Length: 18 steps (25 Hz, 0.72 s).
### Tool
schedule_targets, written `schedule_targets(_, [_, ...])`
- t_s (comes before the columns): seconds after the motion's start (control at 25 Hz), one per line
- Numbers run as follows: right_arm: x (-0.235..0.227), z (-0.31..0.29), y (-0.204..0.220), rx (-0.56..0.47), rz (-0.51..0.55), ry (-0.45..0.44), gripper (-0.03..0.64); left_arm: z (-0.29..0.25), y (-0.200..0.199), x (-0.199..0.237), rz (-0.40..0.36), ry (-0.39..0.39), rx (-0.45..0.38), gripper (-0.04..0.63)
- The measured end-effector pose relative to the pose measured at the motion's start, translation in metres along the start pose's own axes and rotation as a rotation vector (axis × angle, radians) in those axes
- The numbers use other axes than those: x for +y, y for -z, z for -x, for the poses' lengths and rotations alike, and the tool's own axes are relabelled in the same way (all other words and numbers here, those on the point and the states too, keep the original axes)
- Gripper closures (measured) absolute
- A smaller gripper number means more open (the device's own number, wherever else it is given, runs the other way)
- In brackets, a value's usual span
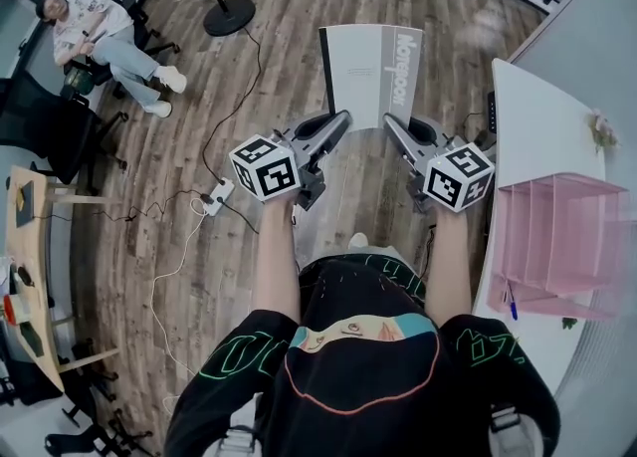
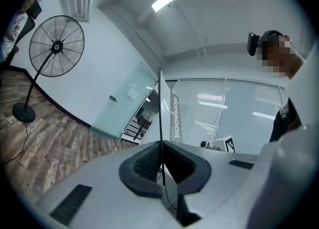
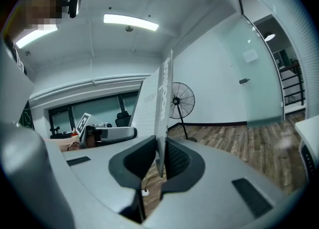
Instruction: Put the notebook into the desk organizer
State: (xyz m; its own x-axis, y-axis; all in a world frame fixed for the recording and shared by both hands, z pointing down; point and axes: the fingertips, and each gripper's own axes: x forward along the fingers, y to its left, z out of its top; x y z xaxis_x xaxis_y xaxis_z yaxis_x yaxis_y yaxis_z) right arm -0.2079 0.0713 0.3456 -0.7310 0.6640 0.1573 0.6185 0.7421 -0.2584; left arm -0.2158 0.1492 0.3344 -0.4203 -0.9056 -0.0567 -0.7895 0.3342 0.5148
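Grey-and-white notebook (image 1: 370, 75), with its title printed on a grey band along its right side, hangs in the air in front of the person, over the wood floor (image 1: 299, 47). Both tongs hold it by its near edge. The left gripper (image 1: 336, 126) has its jaws pressed together on the near left corner; in the left gripper view the thin sheet stands edge-on between the dark pads. The right gripper (image 1: 396, 131) pinches the near right part, by the grey band, with the cover clamped between its pads in the right gripper view. To the right stands a white table (image 1: 532, 136), and on it, well apart from the notebook, the pink desk organizer (image 1: 572, 211) with its upright compartments. Far to the left a floor fan (image 1: 227, 15) stands on its round base. A seated person (image 1: 105, 37) is beyond it, and a power strip (image 1: 217, 196) with cables lies on the floor.
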Motion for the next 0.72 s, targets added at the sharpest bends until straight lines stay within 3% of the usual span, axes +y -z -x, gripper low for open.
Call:
schedule_targets(0.36, [-0.027, -0.011, 0.011, 0.001, -0.050, 0.023, 0.581, -0.019, 0.008, 0.023, 0.029, 0.013, 0.045, 0.589])
schedule_targets(0.72, [-0.050, -0.020, 0.029, 0.001, -0.144, 0.171, 0.581, -0.040, 0.019, 0.053, 0.099, 0.110, 0.157, 0.589])
